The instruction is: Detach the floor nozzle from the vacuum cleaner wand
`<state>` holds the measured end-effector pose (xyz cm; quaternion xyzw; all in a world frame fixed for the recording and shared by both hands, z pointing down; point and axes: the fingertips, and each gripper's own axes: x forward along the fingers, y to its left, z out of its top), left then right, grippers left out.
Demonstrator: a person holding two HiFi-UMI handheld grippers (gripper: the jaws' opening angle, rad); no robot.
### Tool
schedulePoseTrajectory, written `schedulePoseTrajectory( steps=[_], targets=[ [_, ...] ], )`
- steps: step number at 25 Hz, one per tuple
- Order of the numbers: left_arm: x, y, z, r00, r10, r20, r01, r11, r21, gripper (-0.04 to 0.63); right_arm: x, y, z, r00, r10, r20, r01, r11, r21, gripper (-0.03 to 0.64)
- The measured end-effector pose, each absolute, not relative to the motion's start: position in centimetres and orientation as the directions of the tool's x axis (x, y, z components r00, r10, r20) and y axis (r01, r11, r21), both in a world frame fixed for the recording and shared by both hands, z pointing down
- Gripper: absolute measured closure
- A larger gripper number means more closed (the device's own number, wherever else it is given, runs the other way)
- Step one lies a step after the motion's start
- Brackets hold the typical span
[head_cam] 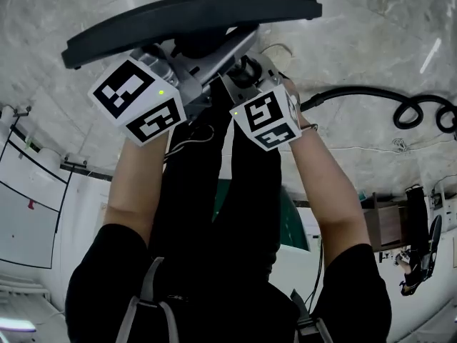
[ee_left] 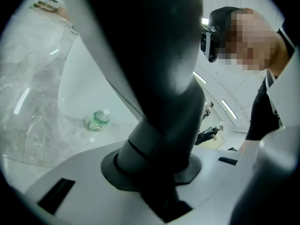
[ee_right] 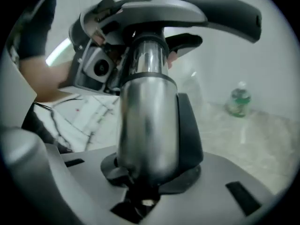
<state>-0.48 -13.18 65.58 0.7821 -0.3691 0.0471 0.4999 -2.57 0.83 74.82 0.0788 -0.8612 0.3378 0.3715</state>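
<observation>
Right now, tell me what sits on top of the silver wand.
The dark floor nozzle, its neck fitted over the top of the wand. How they lock inside that joint is covered.

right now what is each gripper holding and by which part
The left gripper clamps the black plastic floor nozzle by its dark round neck; the right gripper clamps the silver metal wand near its nozzle end.

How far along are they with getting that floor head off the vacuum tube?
Done: both grips look set. The left gripper is clamped on the dark neck of the floor nozzle, and the right gripper is clamped on the silver wand. In hand: apparently the pull. Left: the separation itself, since the wand still runs up into the nozzle.
</observation>
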Motion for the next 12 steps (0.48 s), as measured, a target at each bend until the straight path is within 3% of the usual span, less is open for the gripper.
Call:
schedulePoseTrajectory(
  steps=[3, 5, 7, 8, 10, 12],
  targets=[
    [0.1, -12.8, 64.6, 0.773, -0.511, 0.376, -0.557, -0.262, 0.788, 0.486, -3.2, 3.9, 72.0, -0.809, 0.397, 0.434, -0.102, 0.632, -0.768, 0.512],
    [1.1, -12.1, 63.1, 0.829, -0.481, 0.285, -0.465, -0.31, 0.829, 0.489, -2.4, 5.9, 69.1, -0.817, 0.547, 0.182, 0.113, 0.461, -0.88, 0.514],
    [2.2, -11.6, 61.8, 0.879, -0.441, 0.183, -0.357, -0.353, 0.865, 0.491, -1.1, 6.9, 66.2, -0.777, 0.625, -0.075, 0.297, 0.258, -0.919, 0.514],
    [2.6, -11.5, 61.7, 0.888, -0.431, 0.16, -0.329, -0.352, 0.876, 0.489, -0.7, 6.9, 65.6, -0.767, 0.63, -0.123, 0.322, 0.211, -0.923, 0.516],
    [2.6, -11.8, 62.5, 0.883, -0.431, 0.187, -0.341, -0.314, 0.886, 0.489, -0.9, 6.5, 66.4, -0.799, 0.599, -0.052, 0.251, 0.254, -0.934, 0.52],
    [2.0, -12.2, 63.5, 0.855, -0.453, 0.251, -0.396, -0.259, 0.881, 0.489, -1.7, 5.8, 68.1, -0.84, 0.527, 0.129, 0.096, 0.379, -0.92, 0.52]
  ],
)
